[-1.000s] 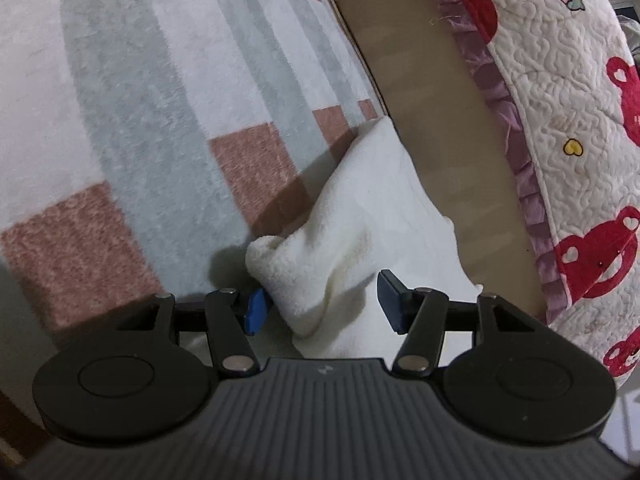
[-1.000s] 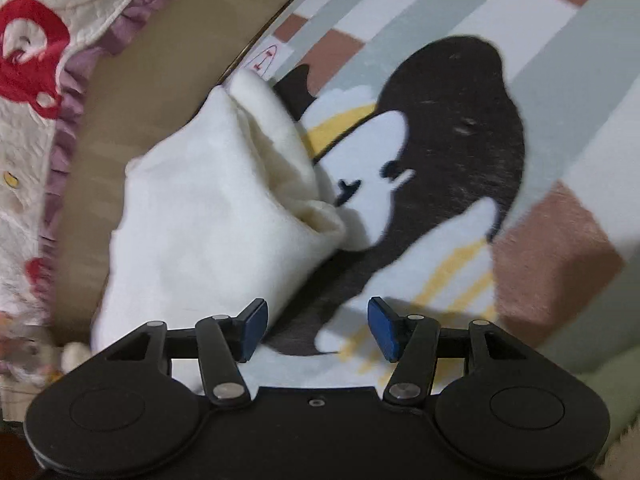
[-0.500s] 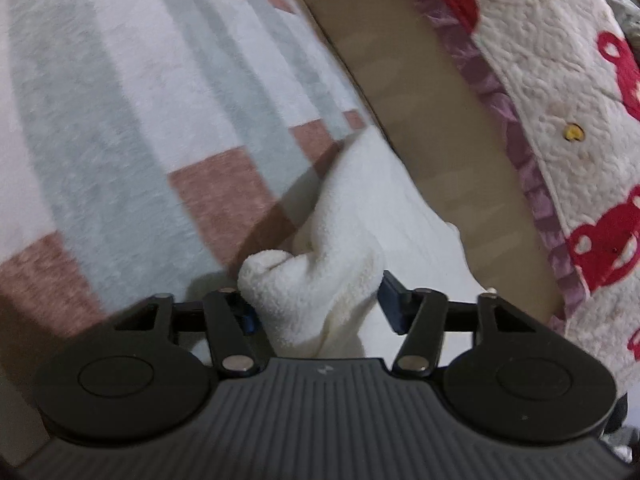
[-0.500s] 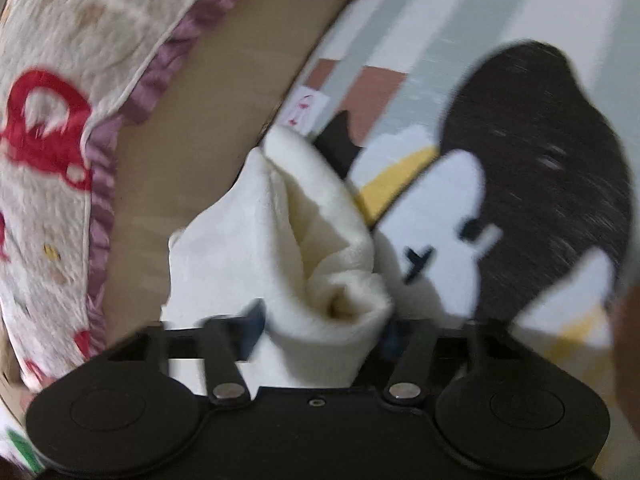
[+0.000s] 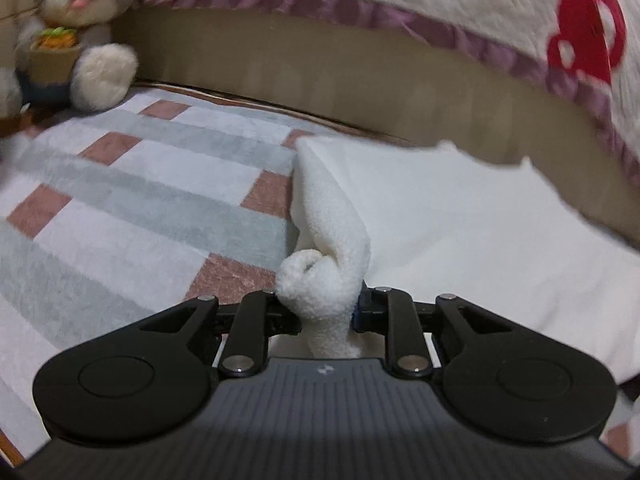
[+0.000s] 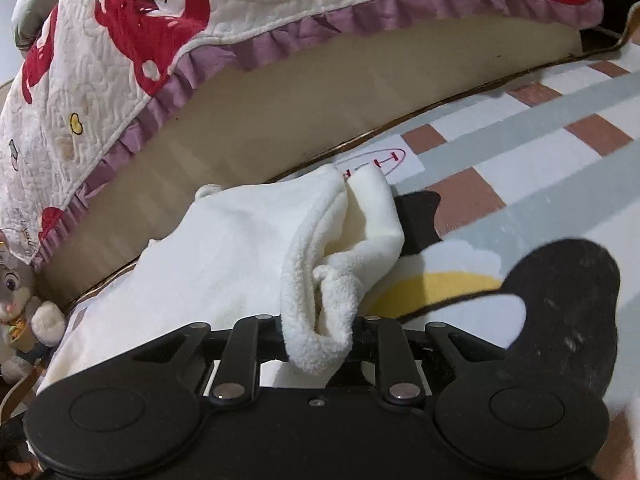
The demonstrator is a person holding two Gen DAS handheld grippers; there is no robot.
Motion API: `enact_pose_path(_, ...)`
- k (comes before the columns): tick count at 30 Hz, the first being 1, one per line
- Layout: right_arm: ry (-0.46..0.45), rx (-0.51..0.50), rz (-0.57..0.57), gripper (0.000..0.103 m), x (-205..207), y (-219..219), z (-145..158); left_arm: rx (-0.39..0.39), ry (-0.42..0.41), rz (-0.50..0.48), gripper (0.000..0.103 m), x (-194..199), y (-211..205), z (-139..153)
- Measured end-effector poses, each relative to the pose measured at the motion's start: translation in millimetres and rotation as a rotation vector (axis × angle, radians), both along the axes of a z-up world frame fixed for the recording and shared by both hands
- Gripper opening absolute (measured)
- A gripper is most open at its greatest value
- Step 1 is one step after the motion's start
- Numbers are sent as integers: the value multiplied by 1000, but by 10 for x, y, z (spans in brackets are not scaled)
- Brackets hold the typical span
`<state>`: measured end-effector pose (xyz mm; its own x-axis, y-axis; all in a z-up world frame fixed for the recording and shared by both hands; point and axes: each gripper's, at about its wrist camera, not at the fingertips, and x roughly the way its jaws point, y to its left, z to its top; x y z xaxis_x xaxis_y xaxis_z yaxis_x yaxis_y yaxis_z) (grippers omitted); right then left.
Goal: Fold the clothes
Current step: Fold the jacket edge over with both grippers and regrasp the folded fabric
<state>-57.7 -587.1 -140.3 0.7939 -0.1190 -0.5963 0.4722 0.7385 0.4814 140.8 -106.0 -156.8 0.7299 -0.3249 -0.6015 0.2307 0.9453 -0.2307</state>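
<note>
Now both grippers are closing, left gripper point(image 5: 326, 314) and right gripper point(image 6: 320, 338) each clamped on a corner of the white fleece garment point(image 5: 460, 216), which lies on the patterned rug point(image 5: 140, 200), bed quilt point(image 6: 120, 40) at twelve o'clock.

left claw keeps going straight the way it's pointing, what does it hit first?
The white fleece cloth: the left claw is closing on a bunched corner, and the rest lies right ahead. Beyond that comes the tan bed side, though depth is hard to judge.
</note>
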Motion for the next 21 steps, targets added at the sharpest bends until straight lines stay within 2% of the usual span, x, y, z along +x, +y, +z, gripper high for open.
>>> enact_pose_path(3,-9,-21,39,22,-88,44,182,3,-17,-15,20,-61,20,128)
enact_pose_path(7,-9,-43,68,22,-235,125,334,-43,0,-16,20,-177,157,145)
enact_pose_path(12,69,-108,109,21,-338,240,447,-70,-14,-20,20,-575,315,255)
enact_pose_path(14,86,-85,100,21,-438,256,505,-63,-35,-7,20,-866,358,337)
enact_pose_path(16,97,-6,71,21,-579,238,514,-29,-58,-7,20,-1141,367,385)
enact_pose_path(18,150,48,60,22,-679,230,428,10,-19,-37,20,-1285,377,309)
enact_pose_path(21,271,62,73,25,-702,217,152,1,114,-48,22,-1247,463,25)
